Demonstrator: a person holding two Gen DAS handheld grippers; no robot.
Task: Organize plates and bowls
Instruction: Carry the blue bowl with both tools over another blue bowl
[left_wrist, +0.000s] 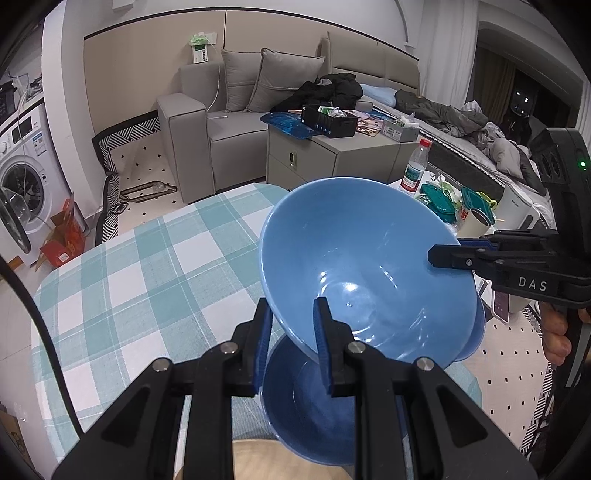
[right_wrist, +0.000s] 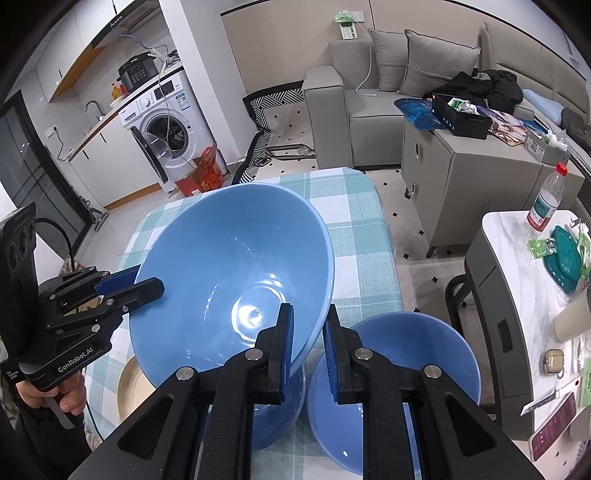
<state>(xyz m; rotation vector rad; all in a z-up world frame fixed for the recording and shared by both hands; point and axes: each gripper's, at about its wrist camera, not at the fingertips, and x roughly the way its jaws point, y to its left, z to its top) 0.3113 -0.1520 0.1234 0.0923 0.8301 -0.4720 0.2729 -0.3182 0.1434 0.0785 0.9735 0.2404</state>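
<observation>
The tilted large bowl (left_wrist: 365, 266), pinched at opposite rims by both hand-held grippers (left_wrist: 290, 339) (right_wrist: 308, 347), is to be lowered onto the smaller bowl (right_wrist: 391, 387) for nesting.

Black fingers (left_wrist: 324, 332), blue pads (right_wrist: 287, 350)

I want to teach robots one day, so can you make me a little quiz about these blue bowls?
1. True or false: the left gripper and the right gripper both pinch the rim of the big blue bowl in their fingers.
2. What pattern is on the tablecloth? A) checked B) dotted C) plain red
3. Fill in: the bottle has a ___ cap.

Key: 1 true; 2 A; 3 red.
</observation>
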